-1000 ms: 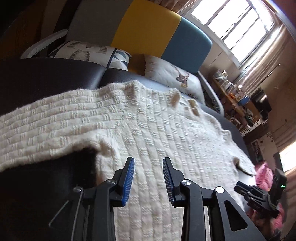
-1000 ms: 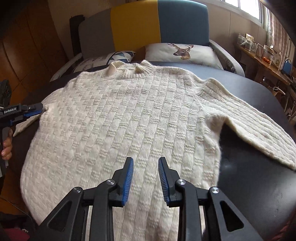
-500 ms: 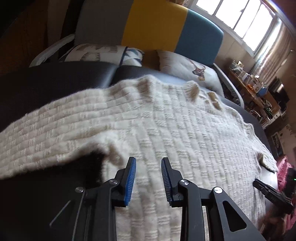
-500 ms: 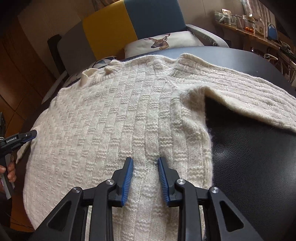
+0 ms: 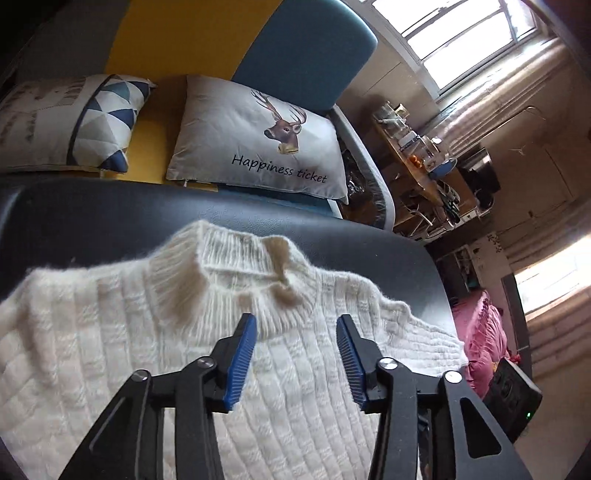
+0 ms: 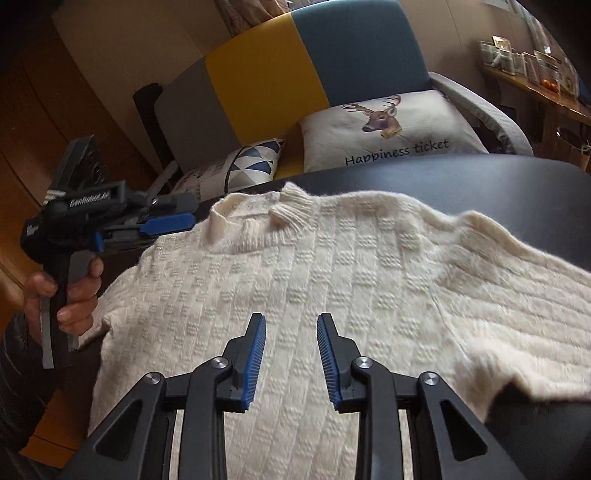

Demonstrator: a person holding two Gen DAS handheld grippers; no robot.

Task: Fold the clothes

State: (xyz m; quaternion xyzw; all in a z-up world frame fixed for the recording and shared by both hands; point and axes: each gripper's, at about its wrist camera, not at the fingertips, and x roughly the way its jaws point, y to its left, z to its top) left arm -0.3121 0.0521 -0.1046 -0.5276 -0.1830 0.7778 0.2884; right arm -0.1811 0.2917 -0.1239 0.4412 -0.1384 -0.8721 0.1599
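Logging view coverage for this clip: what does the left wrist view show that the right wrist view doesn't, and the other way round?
Only the left wrist view: the windows, a pink cloth beyond the table, and the left gripper open just short of the collar. Only the right wrist view: the person's hand holding the left gripper's handle, the right gripper open over the sweater's body, and its right sleeve. Both: the cream knit sweater, its collar, the deer pillow, the triangle-pattern pillow and the black table.
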